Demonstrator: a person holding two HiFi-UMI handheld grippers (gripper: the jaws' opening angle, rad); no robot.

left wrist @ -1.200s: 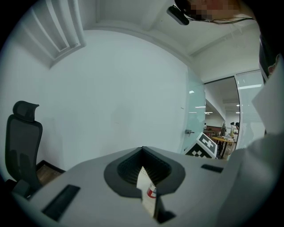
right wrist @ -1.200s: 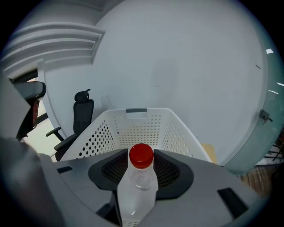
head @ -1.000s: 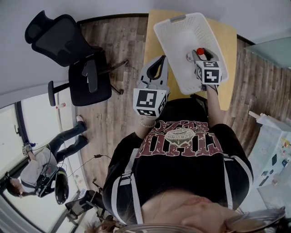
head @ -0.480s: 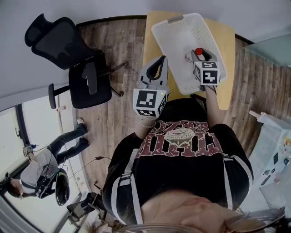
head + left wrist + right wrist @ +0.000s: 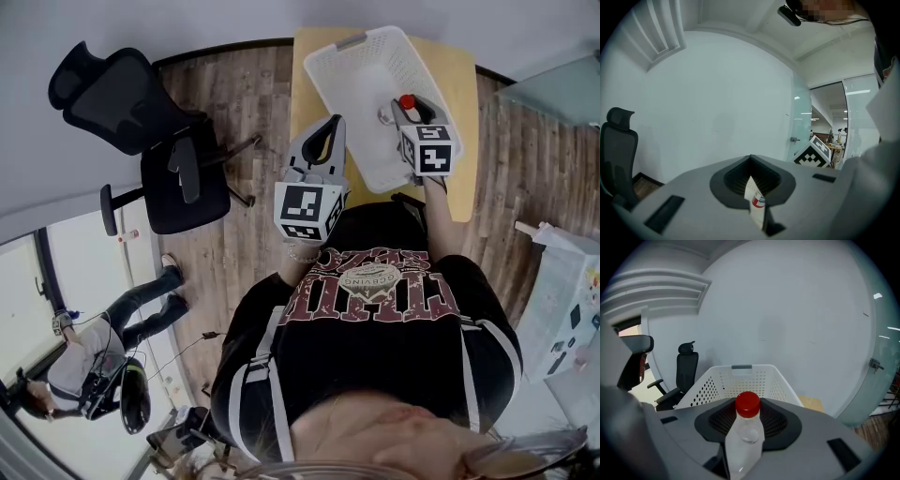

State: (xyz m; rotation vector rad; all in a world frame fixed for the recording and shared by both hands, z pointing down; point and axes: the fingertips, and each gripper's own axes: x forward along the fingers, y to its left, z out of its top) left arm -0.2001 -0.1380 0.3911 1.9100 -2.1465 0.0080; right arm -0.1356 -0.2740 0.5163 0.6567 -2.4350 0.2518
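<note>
Your right gripper [image 5: 399,109] fingers are gripping a clear, red-capped bottle [image 5: 744,441] upright over the white basket [image 5: 339,66] on the desk [image 5: 459,84]. Your left gripper [image 5: 330,131] fingers are pinching a label scrap [image 5: 754,204].

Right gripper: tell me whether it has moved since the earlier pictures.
Yes, slightly. In its own view the white basket sits lower, nearer the red cap of the bottle, so the right gripper has tipped or risen.

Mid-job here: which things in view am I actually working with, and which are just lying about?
In hand: clear red-capped bottle in the right gripper; white basket ahead of it; white paper slip in the left gripper.
Lying about: black office chair; another person; wooden table.
</note>
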